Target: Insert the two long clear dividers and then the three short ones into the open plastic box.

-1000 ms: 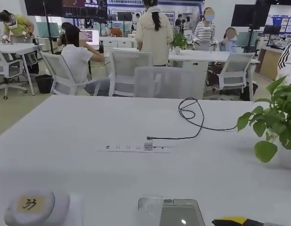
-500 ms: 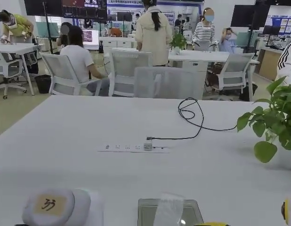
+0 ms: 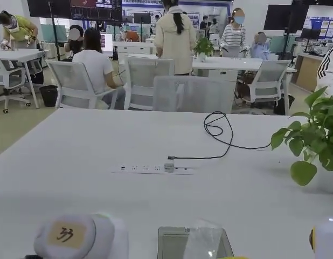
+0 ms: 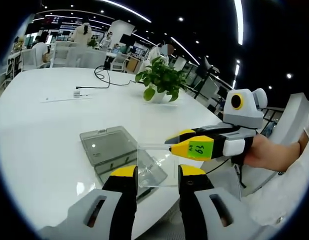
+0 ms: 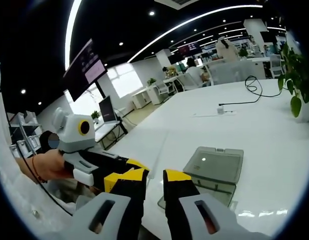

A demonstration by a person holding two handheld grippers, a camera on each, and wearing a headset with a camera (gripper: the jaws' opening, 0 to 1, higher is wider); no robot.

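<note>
A small clear divider (image 4: 155,159) stands upright between the yellow tips of my left gripper (image 4: 157,173), which is shut on its two side edges. My right gripper (image 4: 173,145) comes in from the right, its jaws closed together on the divider's upper edge. Below and behind them the open clear plastic box (image 4: 112,150) lies flat on the white table. In the right gripper view my right gripper (image 5: 154,178) sits close to the left gripper (image 5: 130,168), with the box (image 5: 214,167) just beyond. In the head view the divider (image 3: 207,237) hangs over the box (image 3: 174,243).
A potted plant (image 3: 312,145) stands at the table's right edge. A power strip (image 3: 153,169) with a black cable (image 3: 220,132) lies mid-table. Beyond the table (image 3: 75,162) are white chairs (image 3: 193,94) and several people.
The left gripper has moved right with the clear divider, bringing it over the box. The right gripper has risen at the lower right of the head view.
</note>
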